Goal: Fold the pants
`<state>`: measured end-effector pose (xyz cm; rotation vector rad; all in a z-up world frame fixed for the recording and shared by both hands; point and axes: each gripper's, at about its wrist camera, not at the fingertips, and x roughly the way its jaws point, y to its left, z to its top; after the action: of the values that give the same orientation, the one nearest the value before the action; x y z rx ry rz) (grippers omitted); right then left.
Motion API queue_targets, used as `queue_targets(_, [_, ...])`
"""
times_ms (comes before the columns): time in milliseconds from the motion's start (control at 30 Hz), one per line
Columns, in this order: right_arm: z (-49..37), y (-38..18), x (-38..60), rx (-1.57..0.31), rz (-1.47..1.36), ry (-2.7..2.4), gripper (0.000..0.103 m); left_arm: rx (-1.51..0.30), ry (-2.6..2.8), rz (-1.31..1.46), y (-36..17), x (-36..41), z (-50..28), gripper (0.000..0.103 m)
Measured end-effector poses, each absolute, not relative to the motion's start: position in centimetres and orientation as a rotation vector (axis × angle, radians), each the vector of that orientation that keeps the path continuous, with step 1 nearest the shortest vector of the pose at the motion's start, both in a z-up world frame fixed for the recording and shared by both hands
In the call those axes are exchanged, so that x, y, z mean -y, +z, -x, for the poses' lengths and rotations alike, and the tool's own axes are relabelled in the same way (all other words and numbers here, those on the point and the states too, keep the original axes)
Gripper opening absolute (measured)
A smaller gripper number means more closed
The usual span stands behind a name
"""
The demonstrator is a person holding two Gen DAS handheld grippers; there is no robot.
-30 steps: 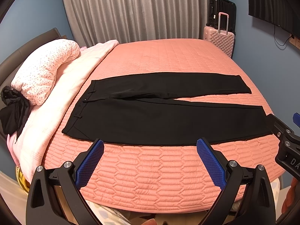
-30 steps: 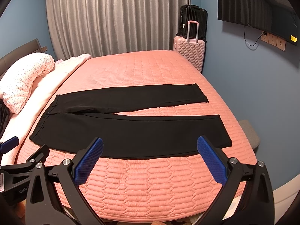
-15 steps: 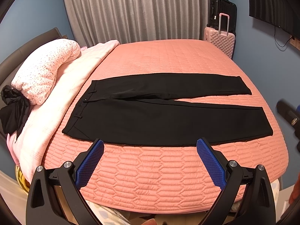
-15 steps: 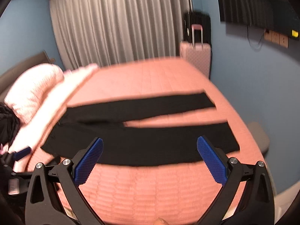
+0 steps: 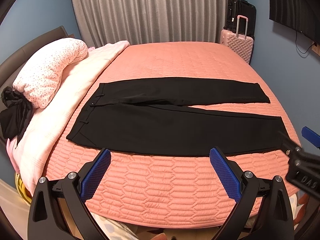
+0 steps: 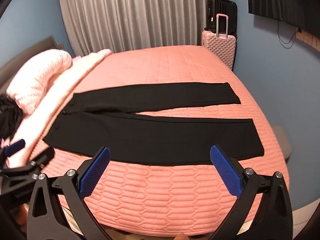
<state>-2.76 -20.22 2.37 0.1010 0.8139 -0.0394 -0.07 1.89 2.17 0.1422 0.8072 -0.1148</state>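
Pants point(image 5: 176, 124) flat mid-frame; left gripper point(image 5: 160, 172) and right gripper point(image 6: 160, 170) both spread, empty. Risk: slick fabric bunching when pinched.

The pants point(image 5: 172, 118) lie flat across the bed point(image 5: 180, 64), waistband to the left toward the pillow point(image 5: 50, 70), legs to the right, with two suitcases point(image 5: 238, 44) behind the bed's far right corner, before the curtain point(image 5: 152, 10).
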Motion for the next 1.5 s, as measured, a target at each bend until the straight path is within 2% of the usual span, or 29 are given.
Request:
queue_targets(433, [2.3,1.6,20.4,-0.836,-0.034,-0.077,0.098,-0.852,-0.102,-0.144,0.7,-1.9,-0.8,0.098])
queue_targets(633, [-0.9,-0.5,22.6,-0.855,0.027,-0.068,0.098,-1.023,-0.214,-0.033,-2.0,-2.6,-3.6,0.098])
queue_targets(733, [-6.8,-2.8,29.3,-0.867,-0.001,-0.102,0.098,-0.991,-0.227,0.052,-3.5,-4.0,-5.7,0.098])
queue_targets(867, [-16.6,-6.6,38.9,-0.935,-0.178,-0.107,0.098,-0.963,-0.214,0.190,-6.1,-5.9,-9.2,0.097])
queue_targets(1167, [-37.4,-16.6,50.6,-1.076,-0.195,-0.159,0.098,-1.090,-0.275,0.425,-12.8,-4.8,-18.6,0.098])
queue_targets(1367, [-42.1,-21.9,52.6,-1.113,-0.192,-0.060,0.098,-1.100,-0.401,0.407,-14.8,-0.8,-22.0,0.098])
queue_targets(1500, [-41.4,-22.2,52.5,-1.033,-0.132,0.001,0.098,-1.097,-0.489,0.450,-15.9,0.6,-22.2,0.098])
